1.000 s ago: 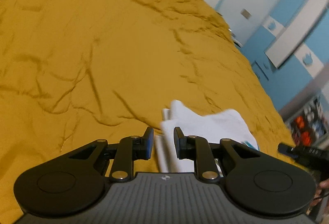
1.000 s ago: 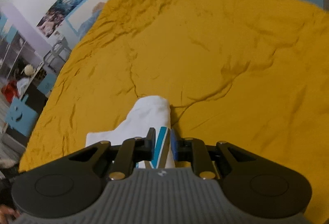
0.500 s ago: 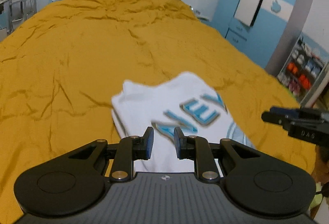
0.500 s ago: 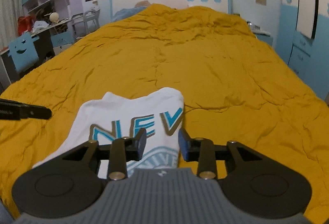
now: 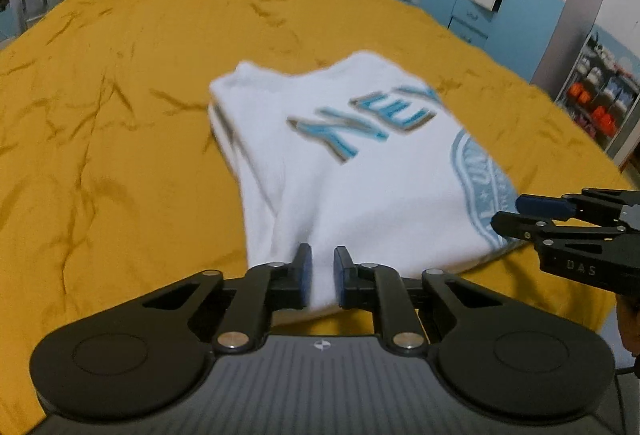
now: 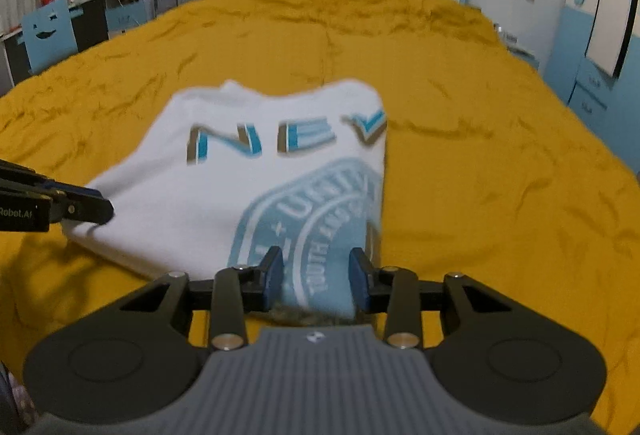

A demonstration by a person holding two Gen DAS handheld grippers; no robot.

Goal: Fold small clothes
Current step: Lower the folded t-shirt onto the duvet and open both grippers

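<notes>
Laying folded white shirt (image 5: 360, 187) onto yellow bedspread (image 5: 120, 115): left gripper (image 5: 319, 277) closing on hem, right gripper (image 6: 316, 277) opening around hem; next, release left and smooth

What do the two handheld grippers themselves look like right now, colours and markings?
Both are matte black linkages with silver pivot pins, blue finger pads and a ribbed grey base bearing a small round emblem. The left gripper matches the right gripper, whose side reads "DAS".

shirt (image 5: 360, 175): earlier bunched narrow, now spread flat on the bed, print up
right gripper (image 6: 316, 277): jaws opening, cloth between them
left gripper (image 5: 322, 275): jaws closing on hem
</notes>
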